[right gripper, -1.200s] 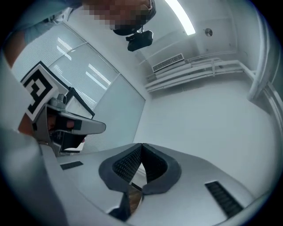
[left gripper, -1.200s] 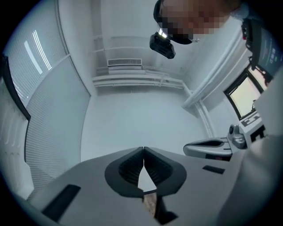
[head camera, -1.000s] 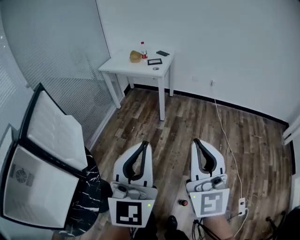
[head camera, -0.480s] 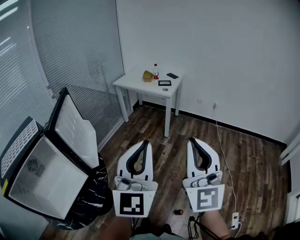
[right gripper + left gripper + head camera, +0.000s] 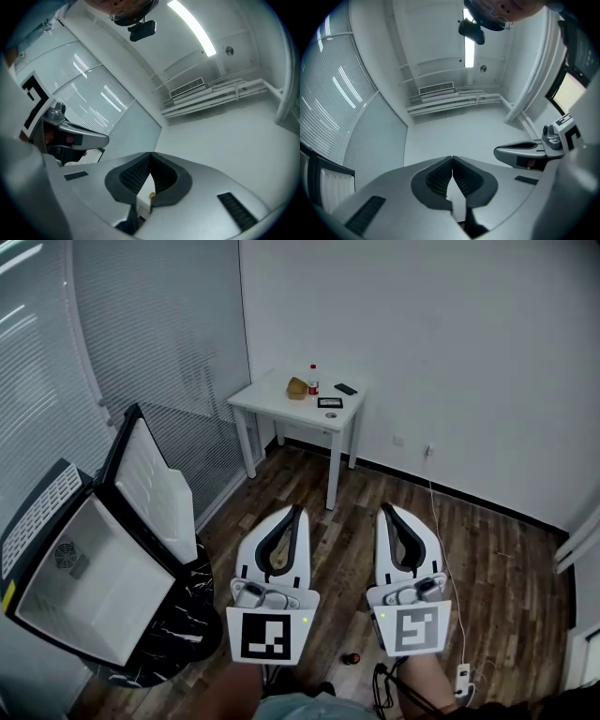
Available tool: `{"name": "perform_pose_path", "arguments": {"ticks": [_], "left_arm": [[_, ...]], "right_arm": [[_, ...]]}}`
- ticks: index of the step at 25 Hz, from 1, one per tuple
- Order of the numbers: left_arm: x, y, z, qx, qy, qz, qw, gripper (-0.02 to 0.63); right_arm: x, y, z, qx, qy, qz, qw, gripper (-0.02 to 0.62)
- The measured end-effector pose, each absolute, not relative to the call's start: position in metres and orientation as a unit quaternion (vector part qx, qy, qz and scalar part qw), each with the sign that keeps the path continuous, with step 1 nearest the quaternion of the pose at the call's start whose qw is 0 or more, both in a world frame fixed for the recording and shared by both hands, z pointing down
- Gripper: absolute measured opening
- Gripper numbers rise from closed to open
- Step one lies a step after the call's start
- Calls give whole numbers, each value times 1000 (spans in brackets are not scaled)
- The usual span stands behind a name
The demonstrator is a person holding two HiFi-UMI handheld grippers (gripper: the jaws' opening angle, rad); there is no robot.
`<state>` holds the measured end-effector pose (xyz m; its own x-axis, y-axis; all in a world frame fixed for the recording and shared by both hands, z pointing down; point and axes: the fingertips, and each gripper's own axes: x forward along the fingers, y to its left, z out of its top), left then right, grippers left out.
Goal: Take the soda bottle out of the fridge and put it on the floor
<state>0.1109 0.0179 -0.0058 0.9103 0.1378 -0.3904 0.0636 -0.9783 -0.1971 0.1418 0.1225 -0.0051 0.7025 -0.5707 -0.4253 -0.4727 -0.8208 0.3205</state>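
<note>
The small fridge stands at the left with its door swung open and a bare white inside. On the floor near my feet sits a small dark thing with a red top, perhaps the soda bottle from above. Another red-capped bottle stands on the far white table. My left gripper and right gripper are held side by side over the wood floor, both shut and empty. The left gripper and the right gripper point up at wall and ceiling in their own views.
On the table lie a yellowish lump, a phone and a black-framed card. A white cable runs down the floor to a power strip. Blinds line the left wall.
The head view has swung up and left, so the fridge and table sit further right in the picture. Both grippers stay shut, side by side, in nearly the same place.
</note>
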Motion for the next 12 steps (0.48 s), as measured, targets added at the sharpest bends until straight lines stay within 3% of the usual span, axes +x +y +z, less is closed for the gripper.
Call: {"name": "perform_pose_path", "arguments": {"ticks": [12], "left_arm": [[103, 12, -9, -973, -34, 207, 99, 17]], "right_arm": [[134, 109, -10, 909, -305, -273, 81, 11]]}}
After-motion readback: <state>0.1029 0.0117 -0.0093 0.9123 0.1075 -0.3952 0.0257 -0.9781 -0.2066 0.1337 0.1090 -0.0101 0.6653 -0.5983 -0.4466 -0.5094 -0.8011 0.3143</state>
